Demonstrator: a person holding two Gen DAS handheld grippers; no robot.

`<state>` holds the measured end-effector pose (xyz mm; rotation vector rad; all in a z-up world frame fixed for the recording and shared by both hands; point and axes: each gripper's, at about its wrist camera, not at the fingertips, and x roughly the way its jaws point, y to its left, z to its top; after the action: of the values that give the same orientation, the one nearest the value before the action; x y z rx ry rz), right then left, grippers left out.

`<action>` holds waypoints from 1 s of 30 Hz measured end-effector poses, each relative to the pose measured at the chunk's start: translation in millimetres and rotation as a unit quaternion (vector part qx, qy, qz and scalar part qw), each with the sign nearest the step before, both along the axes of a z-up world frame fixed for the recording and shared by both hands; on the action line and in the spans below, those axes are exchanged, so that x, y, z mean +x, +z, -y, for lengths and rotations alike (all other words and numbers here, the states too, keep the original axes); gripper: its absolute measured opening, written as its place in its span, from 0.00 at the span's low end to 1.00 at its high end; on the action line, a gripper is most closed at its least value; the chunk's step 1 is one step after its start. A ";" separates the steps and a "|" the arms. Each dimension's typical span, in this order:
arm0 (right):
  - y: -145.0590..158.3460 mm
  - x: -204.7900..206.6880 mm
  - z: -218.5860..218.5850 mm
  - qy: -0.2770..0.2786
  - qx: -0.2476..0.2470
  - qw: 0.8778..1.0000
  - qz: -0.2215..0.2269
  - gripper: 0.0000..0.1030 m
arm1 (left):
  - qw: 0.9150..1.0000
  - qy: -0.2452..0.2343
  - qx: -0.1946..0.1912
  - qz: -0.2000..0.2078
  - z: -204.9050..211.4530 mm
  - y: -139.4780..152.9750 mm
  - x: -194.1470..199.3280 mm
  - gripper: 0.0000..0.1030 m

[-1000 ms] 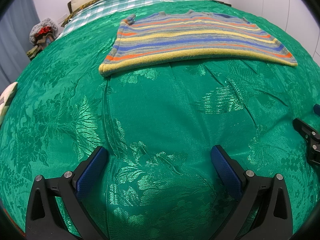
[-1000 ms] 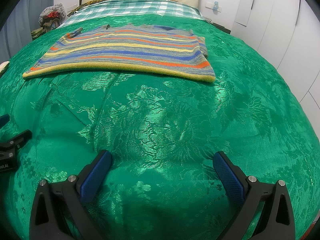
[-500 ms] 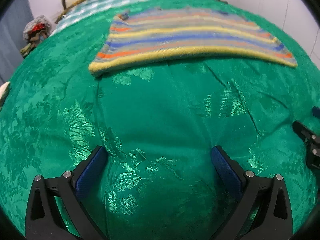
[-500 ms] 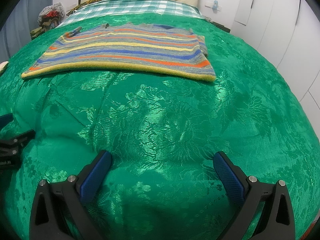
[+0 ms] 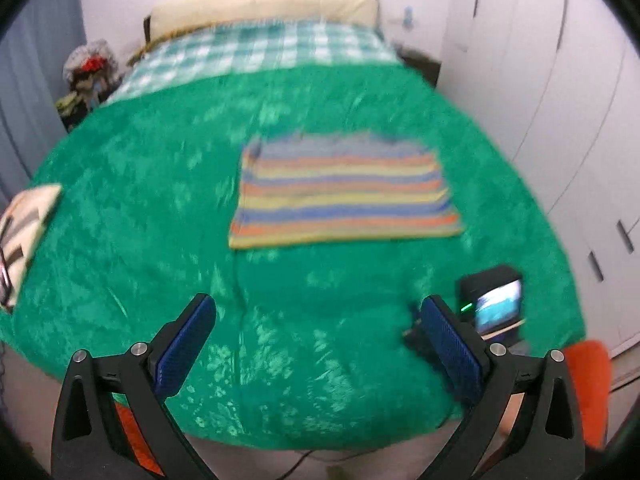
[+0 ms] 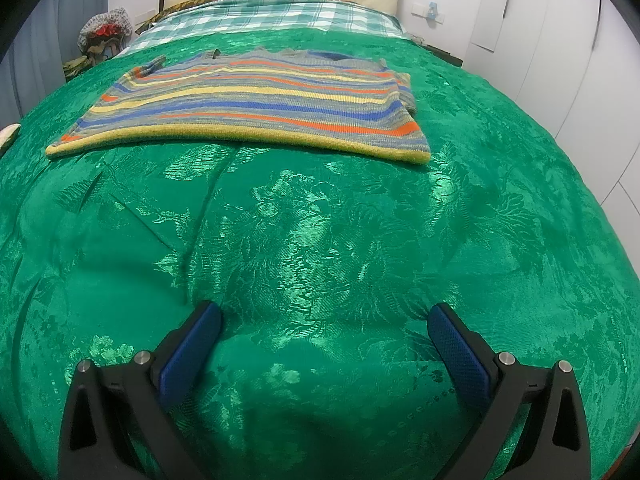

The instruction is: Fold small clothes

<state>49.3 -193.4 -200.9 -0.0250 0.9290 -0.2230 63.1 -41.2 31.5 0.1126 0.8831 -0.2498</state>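
Striped knitted sweater (image 6: 256, 108), flat on green damask bedspread (image 6: 320, 240).
Left gripper (image 5: 316, 344) and right gripper (image 6: 324, 344) wide, empty; risk: pinching bedspread with hem.

Glossy brocade bedspread (image 6: 320, 220), knit sweater (image 6: 256, 108)

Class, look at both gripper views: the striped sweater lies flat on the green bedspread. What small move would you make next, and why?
Probably bring both grippers forward to the sweater's near yellow hem. The right gripper and the left gripper both have open, empty jaws and sit well short of the sweater, over bare bedspread. The sweater shows no fold across its body yet.
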 end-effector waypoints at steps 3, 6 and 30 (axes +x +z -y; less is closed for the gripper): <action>0.4 0.6 -0.5 0.000 -0.001 1.000 -0.001 0.99 | 1.000 -0.001 0.016 0.024 10.7 20.6 -6.3 0.99; 0.5 1.0 -0.6 0.000 -0.001 1.000 -0.001 0.99 | 1.000 0.000 0.014 0.027 13.7 28.0 -7.3 0.99; 0.4 1.1 -0.7 0.000 -0.001 1.000 -0.001 0.99 | 0.999 0.007 0.035 0.008 21.9 18.9 9.4 0.99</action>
<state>50.5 -192.7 -200.5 -0.0270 0.9301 -0.2245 72.5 -63.1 50.4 0.1744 0.8760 -0.2048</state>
